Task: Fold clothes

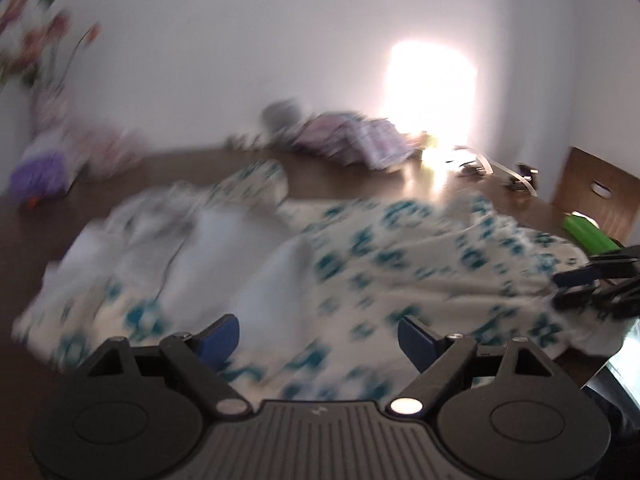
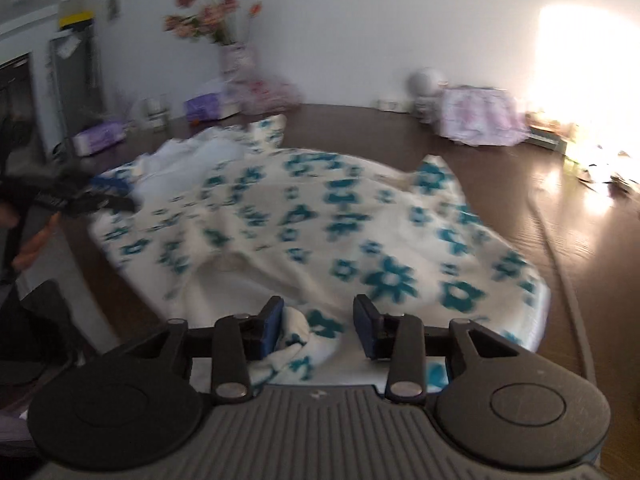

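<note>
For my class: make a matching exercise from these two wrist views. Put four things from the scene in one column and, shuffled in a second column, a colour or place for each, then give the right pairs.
Things:
1. flowers in a vase
2. garment on the table
3. chair
4. folded cloth pile

Descriptions:
A. white with teal flower print
B. pink and lilac, by the wall near the bright light
C. brown wood, at the right edge of the left wrist view
D. pink blooms, at the table's far left corner

Pairs: 1-D, 2-A, 3-C, 4-B

Centre: garment spread on desk
Behind left: flower vase
Behind right: folded pile
</note>
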Available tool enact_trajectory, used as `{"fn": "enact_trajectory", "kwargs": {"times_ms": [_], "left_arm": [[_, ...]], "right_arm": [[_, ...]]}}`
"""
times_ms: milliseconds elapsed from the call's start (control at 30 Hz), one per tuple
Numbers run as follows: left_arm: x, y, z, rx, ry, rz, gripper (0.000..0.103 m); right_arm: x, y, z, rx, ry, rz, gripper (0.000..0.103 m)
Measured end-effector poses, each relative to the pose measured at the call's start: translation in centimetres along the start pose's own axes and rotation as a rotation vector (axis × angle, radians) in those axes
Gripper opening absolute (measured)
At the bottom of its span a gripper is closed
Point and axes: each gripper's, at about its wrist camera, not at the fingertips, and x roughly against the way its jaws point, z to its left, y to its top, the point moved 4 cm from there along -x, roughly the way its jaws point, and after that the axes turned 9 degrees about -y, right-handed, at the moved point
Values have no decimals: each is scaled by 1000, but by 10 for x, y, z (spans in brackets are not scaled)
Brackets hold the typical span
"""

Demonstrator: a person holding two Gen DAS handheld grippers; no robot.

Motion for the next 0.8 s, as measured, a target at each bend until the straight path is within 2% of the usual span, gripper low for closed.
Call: {"fn": "enact_trajectory", "kwargs": {"times_ms": [100, 200, 233, 333, 367, 400, 433, 467, 533, 633, 700, 733, 800], "left_arm": [[14, -7, 4, -2, -45, -33, 79], [21, -11, 6, -26, -70, -50, 79], [21, -11, 7, -32, -73, -56, 79], [21, -13, 12, 8, -102, -77, 80], [20, -13, 13, 12, -100, -79, 80], [18, -14, 12, 2, -94, -76, 80], [16, -14, 11, -11, -87, -72, 80], [15, -14, 10, -27, -80, -68, 80], [15, -16, 9, -44, -76, -63, 80], [17, -18, 9, -53, -75, -61, 80], [22, -18, 11, -37, -101, -62, 80], [26, -18, 13, -24, -123, -61, 80], [42, -17, 15, -29, -164, -57, 81]], "right_arm": [[2, 1, -16, -37, -115, 32, 38], [18, 9, -10, -90, -45, -18, 37], [24, 13, -2, -98, 29, -51, 37], [21, 19, 27, -127, 266, -24, 38], [12, 19, 36, -123, 287, 1, 36], [3, 18, 44, -110, 267, 20, 31], [-1, 17, 48, -90, 253, 33, 16], [-6, 15, 52, -70, 240, 45, 6], [-6, 11, 54, -47, 234, 61, 2], [9, 2, 47, -42, 260, 72, 2], [13, -1, 45, -39, 264, 86, 3], [11, 0, 46, -38, 259, 97, 7], [19, 0, 45, -12, 252, 60, 25]]}}
